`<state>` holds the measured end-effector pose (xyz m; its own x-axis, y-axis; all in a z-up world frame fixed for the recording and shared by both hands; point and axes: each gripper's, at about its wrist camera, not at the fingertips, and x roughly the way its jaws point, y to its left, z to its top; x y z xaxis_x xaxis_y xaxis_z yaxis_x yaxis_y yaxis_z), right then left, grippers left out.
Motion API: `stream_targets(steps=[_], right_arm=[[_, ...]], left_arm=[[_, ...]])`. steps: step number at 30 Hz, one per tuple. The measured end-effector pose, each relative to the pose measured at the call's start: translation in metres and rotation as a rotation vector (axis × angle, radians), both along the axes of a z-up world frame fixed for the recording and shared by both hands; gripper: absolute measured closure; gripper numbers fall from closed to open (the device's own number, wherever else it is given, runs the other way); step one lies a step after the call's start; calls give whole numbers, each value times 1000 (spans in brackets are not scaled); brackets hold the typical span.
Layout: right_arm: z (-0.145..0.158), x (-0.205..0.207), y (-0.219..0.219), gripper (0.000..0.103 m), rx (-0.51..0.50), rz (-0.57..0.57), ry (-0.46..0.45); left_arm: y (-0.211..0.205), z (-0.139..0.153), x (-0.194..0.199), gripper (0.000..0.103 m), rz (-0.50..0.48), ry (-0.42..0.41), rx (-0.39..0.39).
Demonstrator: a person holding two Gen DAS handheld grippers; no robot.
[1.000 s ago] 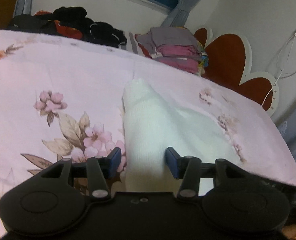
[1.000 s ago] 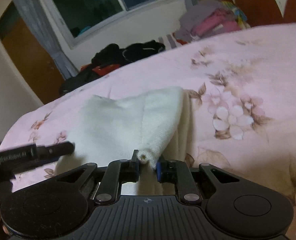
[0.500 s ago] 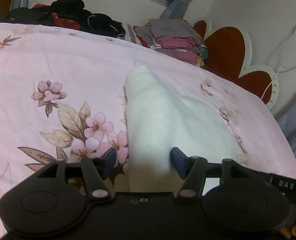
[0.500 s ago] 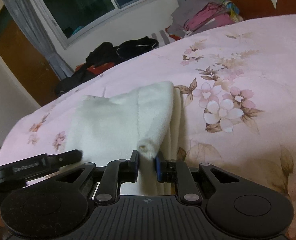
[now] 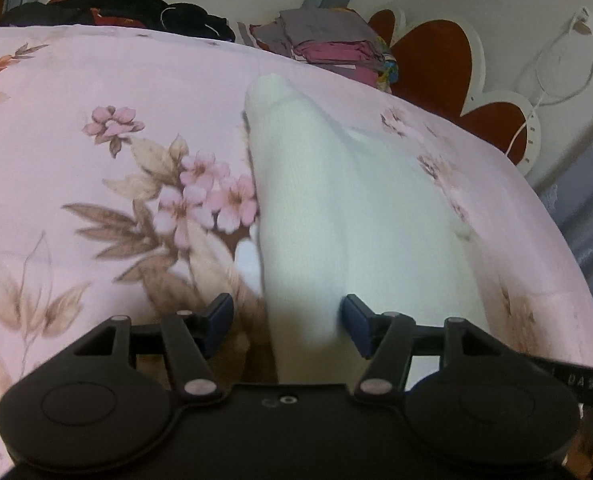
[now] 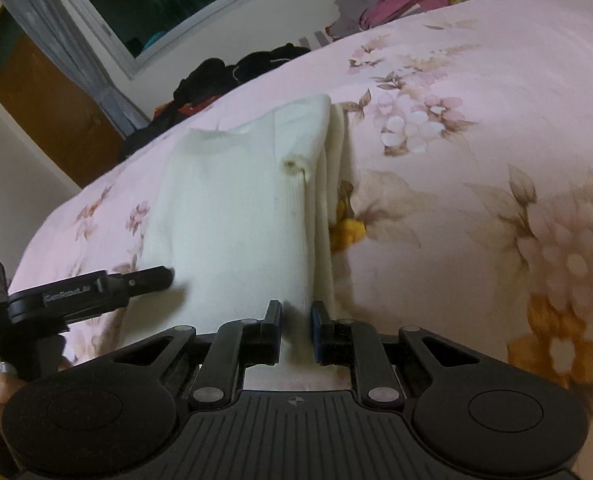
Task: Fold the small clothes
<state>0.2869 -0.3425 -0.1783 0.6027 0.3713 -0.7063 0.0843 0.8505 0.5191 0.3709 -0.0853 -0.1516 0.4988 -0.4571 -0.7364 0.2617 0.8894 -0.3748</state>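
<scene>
Item: white knit garment [image 5: 336, 216], soft, light, limp; hold at hem edge. Left gripper [image 5: 288, 320] fingers open astride it; right gripper [image 6: 296, 330] fingers nearly closed, grip unclear.

A cream-white knit garment [image 5: 328, 208] lies on a pink bedsheet [image 5: 96, 80] printed with pink-and-brown flowers.
</scene>
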Motion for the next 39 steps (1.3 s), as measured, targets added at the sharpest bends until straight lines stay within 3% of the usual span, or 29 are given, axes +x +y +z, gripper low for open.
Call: stream_targets(steps=[8,11,21,31,34,39], right_arm=[[3,-12,5,88,-48,4,9],[-8,-10,9,88,-132,25,31],[-4,-11,17,88,-225,35,20],[30,3,16,88,-208,23,-34],[40,14,10,88,-183,5,-60],[50,44,-2,88,-157,-28,-87]], left_arm=[[3,1,-17,55,2,2,20],[1,0,-19,55,-7,-9,42],[-8,1,-24,55,-12,-25,108],[-14,18,-22,50,-35,-47,157],[-12,32,-18,42,-28,-73,133],[-10,53,4,41,-1,-97,80]])
